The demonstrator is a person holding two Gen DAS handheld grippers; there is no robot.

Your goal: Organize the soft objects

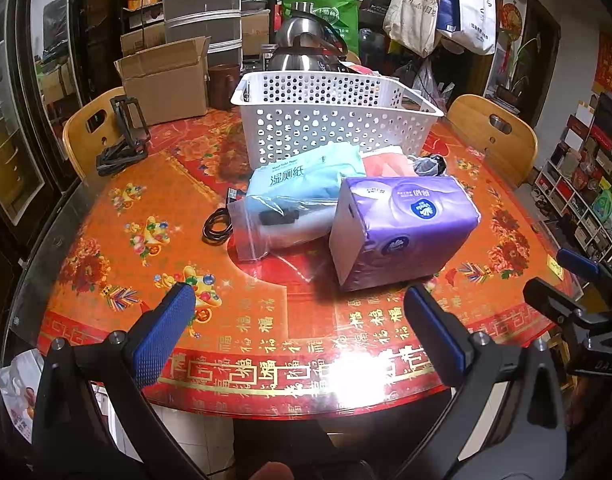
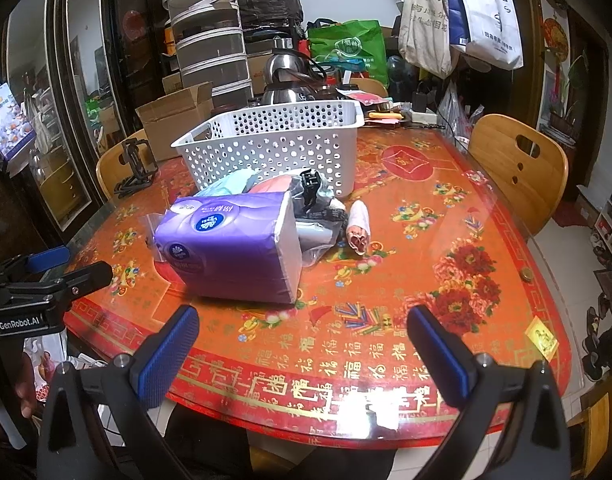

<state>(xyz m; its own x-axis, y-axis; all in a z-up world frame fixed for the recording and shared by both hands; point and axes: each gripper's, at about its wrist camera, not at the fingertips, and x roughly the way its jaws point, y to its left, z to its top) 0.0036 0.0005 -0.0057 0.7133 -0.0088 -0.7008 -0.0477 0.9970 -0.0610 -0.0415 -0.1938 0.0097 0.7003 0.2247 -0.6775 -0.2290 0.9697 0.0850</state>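
both grippers (image 1: 299,316) (image 2: 303,338) hover agape before the tissue pack (image 1: 402,224).

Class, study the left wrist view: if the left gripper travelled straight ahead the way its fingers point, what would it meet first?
Most likely the purple tissue pack, the nearest thing ahead of the open left gripper. Only bare table lies between. Depth is uncertain; a line slightly leftward could meet the clear zip bag instead.

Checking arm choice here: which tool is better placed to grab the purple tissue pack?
Probably left: the tissue pack lies almost straight ahead of the open left tool; it sits left of the open right tool.
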